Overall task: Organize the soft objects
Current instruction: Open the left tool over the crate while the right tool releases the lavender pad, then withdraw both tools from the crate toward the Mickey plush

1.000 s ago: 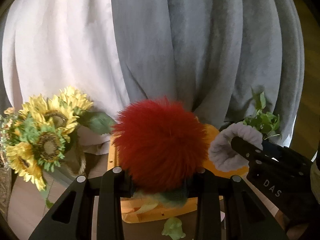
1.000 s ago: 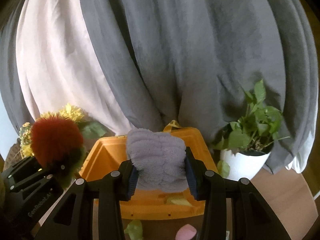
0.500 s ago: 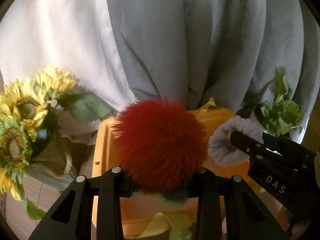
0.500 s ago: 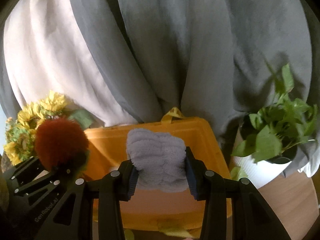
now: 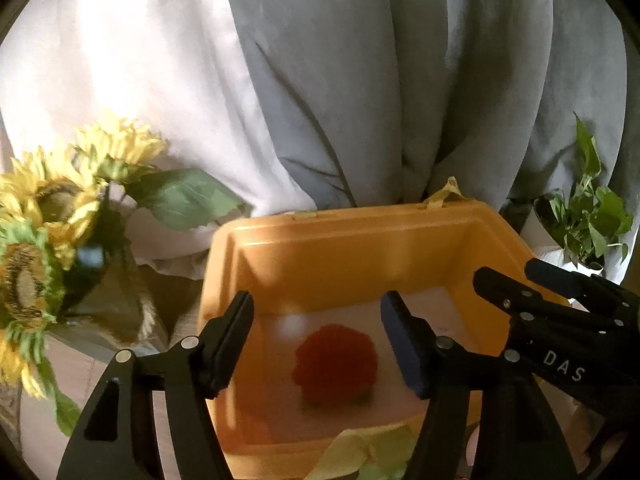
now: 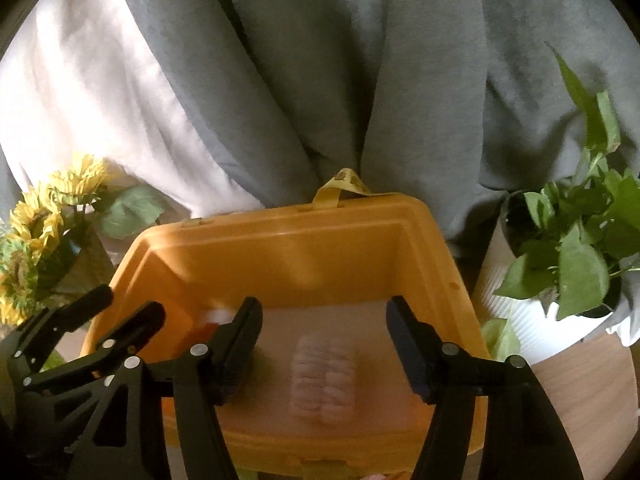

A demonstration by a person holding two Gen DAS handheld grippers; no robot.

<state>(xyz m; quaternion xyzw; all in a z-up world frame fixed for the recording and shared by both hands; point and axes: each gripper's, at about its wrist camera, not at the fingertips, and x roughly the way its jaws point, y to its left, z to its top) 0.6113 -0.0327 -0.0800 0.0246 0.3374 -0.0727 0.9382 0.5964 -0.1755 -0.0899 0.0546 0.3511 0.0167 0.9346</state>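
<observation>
Now that both tools have just opened, the left tool (image 5: 316,316) is empty and the red puff (image 5: 336,368) lies in the bin (image 5: 352,256). The right tool (image 6: 324,320) dropped the gray cloth (image 6: 324,380) at 3 o'clock of it.

Red pom-pom (image 5: 336,364) in the orange bin (image 5: 352,248) reads smeared for me, edges soft, can't tell if it's landed. From the right wrist cam my fingers (image 6: 236,344) cover nearly all of it. Grey plush piece (image 6: 324,384) also blurred. Sunflowers (image 5: 36,248) cut off at frame left; potted plant (image 6: 568,248) clipped at right. Yellow-green bits (image 5: 364,452) at the bottom edge: can't ID.
</observation>
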